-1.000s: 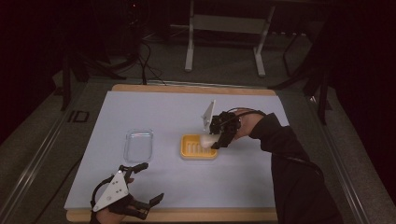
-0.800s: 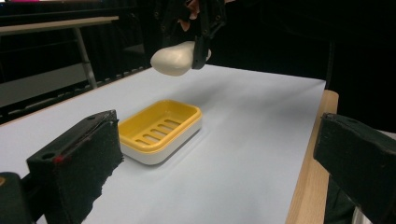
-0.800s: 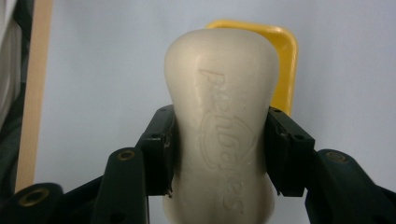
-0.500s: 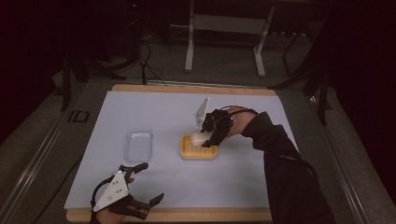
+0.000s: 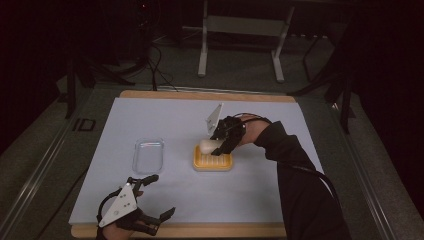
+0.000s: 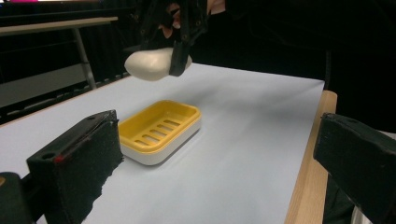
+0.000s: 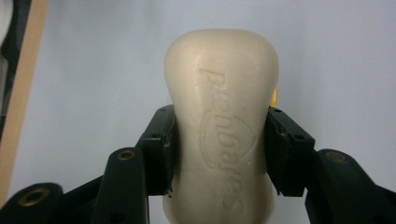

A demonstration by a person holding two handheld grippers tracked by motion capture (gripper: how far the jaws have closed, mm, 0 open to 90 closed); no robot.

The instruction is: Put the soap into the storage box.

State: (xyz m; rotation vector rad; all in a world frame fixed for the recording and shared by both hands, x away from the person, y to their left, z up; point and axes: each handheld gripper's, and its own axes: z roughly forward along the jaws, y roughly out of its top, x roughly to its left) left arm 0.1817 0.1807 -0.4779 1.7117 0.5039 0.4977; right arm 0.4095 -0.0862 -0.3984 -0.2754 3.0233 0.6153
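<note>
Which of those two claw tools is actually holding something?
The right gripper: its jaws clamp a white soap bar above the yellow dish. The left gripper is open.

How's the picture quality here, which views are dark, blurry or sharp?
High view: dim, surroundings nearly black, only the table lit. Left gripper view: its own jaws loom large and soft, while the yellow soap dish is sharp. Right gripper view: evenly lit, the embossed lettering on the soap legible.

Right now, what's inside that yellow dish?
The yellow soap dish looks empty in the left gripper view: only its slotted floor. The soap bar hangs above it, clamped in the right gripper.
</note>
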